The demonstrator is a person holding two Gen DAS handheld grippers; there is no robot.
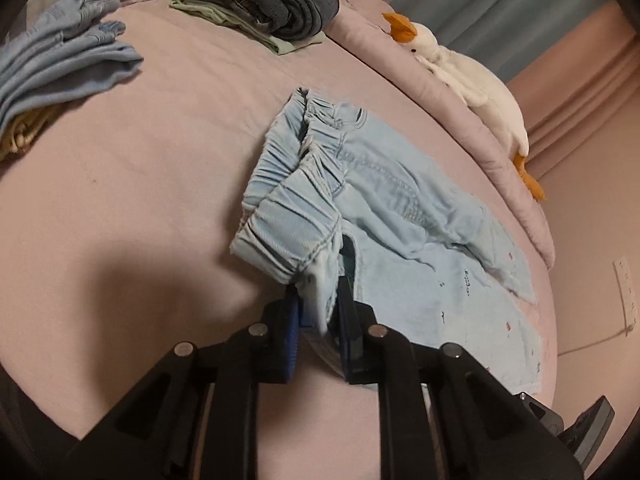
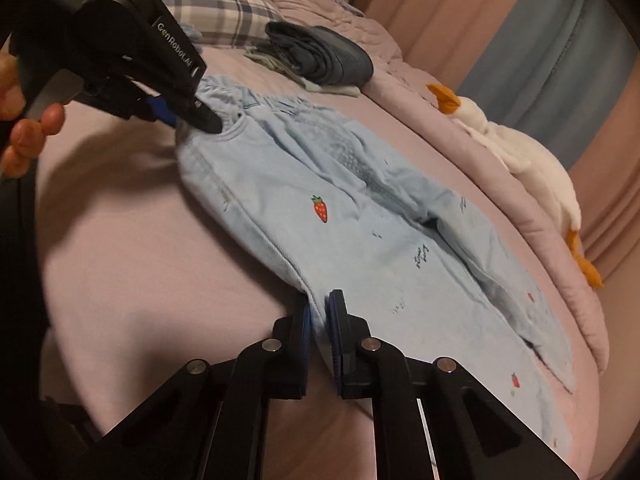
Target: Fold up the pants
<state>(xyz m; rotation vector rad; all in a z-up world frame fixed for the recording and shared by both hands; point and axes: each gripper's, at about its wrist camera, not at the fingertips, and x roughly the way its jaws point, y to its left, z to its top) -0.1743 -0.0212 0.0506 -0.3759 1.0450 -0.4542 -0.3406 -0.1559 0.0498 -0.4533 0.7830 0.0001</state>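
Light blue pants (image 1: 384, 208) with an elastic waistband and small strawberry prints lie on the pink bed; they also show in the right wrist view (image 2: 360, 232). My left gripper (image 1: 318, 304) is shut on the near corner of the waistband, and it shows from outside in the right wrist view (image 2: 192, 120). My right gripper (image 2: 318, 312) is shut on the near side edge of a pant leg. The waistband is bunched and partly folded over. The legs stretch away to the right, one lying over the other.
A pink bed sheet (image 1: 140, 200) lies under everything. A stack of folded dark clothes (image 1: 268, 4) and a blue folded garment (image 1: 60, 60) lie at the back. A white plush goose (image 1: 472, 84) lies along the bed's right edge (image 2: 520, 148), beside curtains.
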